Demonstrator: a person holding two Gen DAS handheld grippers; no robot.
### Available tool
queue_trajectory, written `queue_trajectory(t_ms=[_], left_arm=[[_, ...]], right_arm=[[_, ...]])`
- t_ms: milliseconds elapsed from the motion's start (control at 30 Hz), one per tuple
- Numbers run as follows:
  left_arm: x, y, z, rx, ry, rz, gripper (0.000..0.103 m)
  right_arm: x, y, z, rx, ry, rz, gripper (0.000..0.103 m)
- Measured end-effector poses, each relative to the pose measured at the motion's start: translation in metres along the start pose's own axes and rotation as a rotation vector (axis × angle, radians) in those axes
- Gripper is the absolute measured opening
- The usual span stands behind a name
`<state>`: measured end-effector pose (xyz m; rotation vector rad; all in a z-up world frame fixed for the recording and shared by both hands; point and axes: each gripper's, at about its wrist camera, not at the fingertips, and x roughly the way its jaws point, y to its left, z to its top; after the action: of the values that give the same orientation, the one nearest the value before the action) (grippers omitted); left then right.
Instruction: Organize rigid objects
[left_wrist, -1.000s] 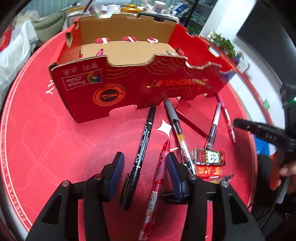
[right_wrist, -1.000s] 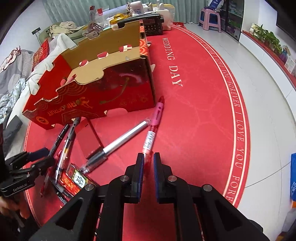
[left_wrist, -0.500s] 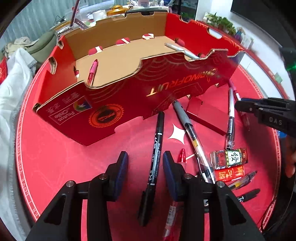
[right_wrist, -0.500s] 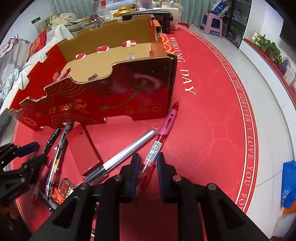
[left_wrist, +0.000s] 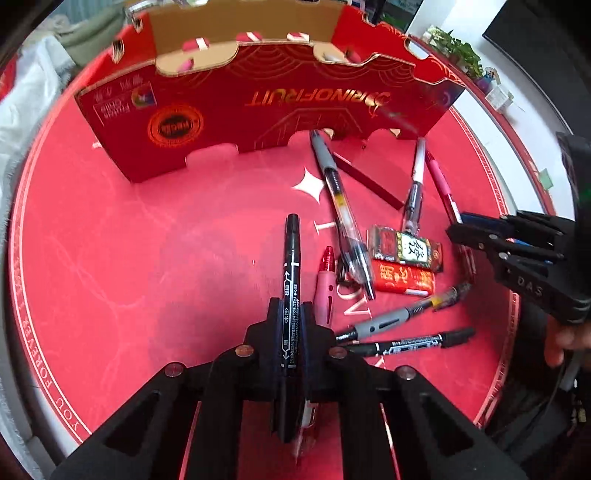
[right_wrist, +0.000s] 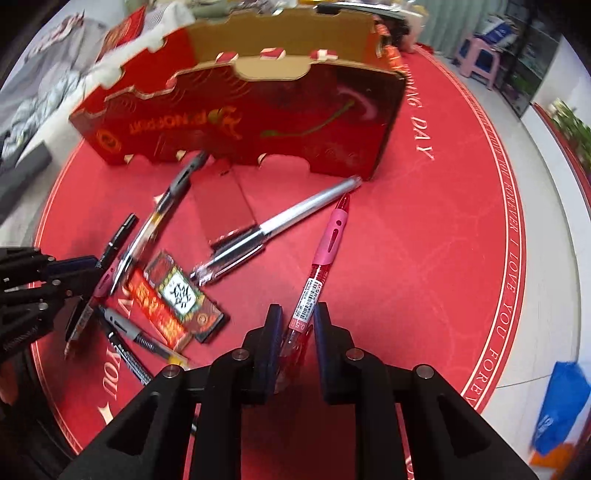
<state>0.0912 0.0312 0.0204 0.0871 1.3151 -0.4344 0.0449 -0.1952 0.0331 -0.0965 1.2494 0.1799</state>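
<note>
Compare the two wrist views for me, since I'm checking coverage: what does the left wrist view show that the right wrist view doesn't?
Only the left wrist view shows the left tool clamped on a black marker, and potted plants by the wall. Only the right wrist view shows the right tool straddling a red pen with a gap at its pads, plus a pink stool. Both show the red cardboard box, the silver pen and the small printed packets.
</note>
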Motion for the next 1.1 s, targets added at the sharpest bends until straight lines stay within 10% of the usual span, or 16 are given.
queue_trajectory(t_ms=[200,600,1100], left_arm=[[0.008,-0.027,0.013,0.125,0.091,0.15,0.009],[-0.011,-0.024,-0.044,-0.135,-0.076,0.162,0.008],[-0.028,-0.042,-0.093,-0.172,-0.169,0.176,0.009]], right_arm=[[0.002,0.003,0.002,-0.03,0.018,-0.004,0.018],[-0.01,-0.002,-0.037,0.047,-0.025,0.024,0.014],[-0.037,0.004,-0.073,0.114,-0.151,0.1,0.013]])
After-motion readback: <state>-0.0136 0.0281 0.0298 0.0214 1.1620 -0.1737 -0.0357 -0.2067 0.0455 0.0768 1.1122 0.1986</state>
